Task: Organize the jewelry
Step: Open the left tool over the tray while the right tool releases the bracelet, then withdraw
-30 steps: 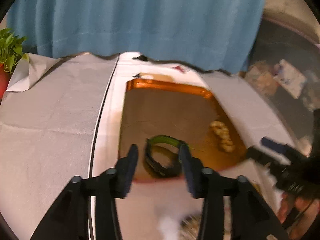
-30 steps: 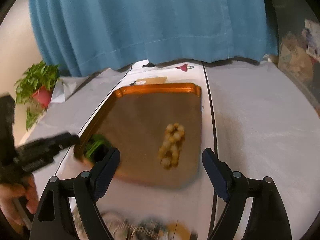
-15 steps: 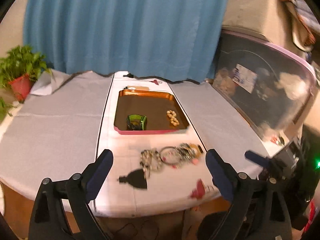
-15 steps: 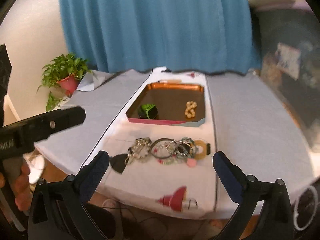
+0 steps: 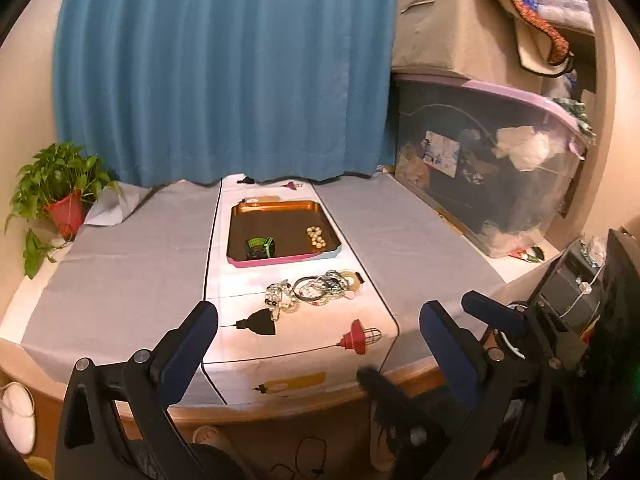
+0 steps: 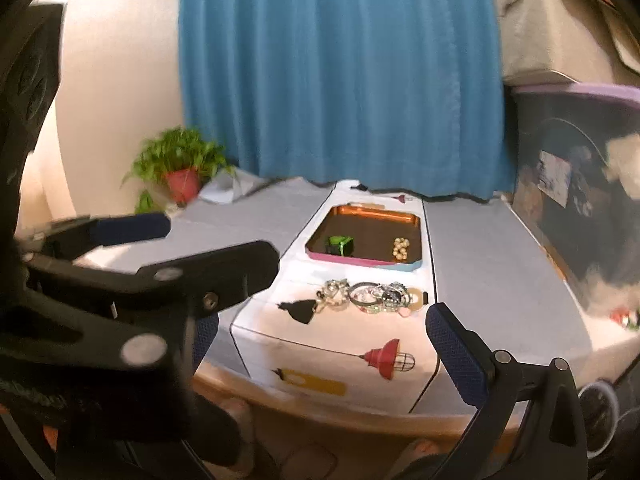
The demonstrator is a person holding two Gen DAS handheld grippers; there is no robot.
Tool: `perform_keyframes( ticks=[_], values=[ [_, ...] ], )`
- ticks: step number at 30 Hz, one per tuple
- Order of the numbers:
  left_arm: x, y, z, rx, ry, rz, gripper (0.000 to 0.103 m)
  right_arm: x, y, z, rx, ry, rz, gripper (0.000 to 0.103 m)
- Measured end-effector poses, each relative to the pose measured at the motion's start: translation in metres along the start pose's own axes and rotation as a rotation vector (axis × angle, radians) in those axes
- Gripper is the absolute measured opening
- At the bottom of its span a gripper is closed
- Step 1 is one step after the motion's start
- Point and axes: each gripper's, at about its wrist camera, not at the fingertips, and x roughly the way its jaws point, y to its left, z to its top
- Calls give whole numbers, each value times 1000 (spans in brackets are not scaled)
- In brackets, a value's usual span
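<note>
Two bracelets in tray point(image 5: 280, 258): green band point(image 5: 260, 246), pale beads point(image 5: 316, 237).

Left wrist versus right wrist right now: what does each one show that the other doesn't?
Only the left wrist view shows the orange patterned cloth draped over the beige box.
Only the right wrist view shows the left gripper from the side, open and empty.
Both show the tray holding the green bracelet and the bead bracelet, the jewelry pile before it, and the potted plant.
</note>
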Motion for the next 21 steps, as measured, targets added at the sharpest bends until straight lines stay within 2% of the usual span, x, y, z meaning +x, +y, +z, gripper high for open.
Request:
perform_keyframes(
  ticks=[2, 6, 10, 12, 15, 18, 21],
  values=[
    [-9, -1, -2, -4, -12, -3, 102, -8, -3, -2, 38, -13, -46, 103],
    [-14, 1, -8, -14, -9, -6, 102, -21, -11, -6, 71, -35, -18, 103],
    [-9, 8, -17, -19, -10, -5, 102, -23, -14, -8, 87, -34, -30, 103],
    [-3, 15, -24, -44, -14, -17, 103, -18, -21, -10, 118, -7, -43, 103],
    [9, 32, -33, -105, -9, -60, 103, -8, -27, -18, 132, -2, 5, 103],
    [27, 45, -39, -141, 6, -84, 103, 10, -28, -24, 116, 36, -28, 103],
    [49, 55, -42, -151, 33, -74, 103, 32, -36, -30, 115, 57, -60, 101]
  ],
)
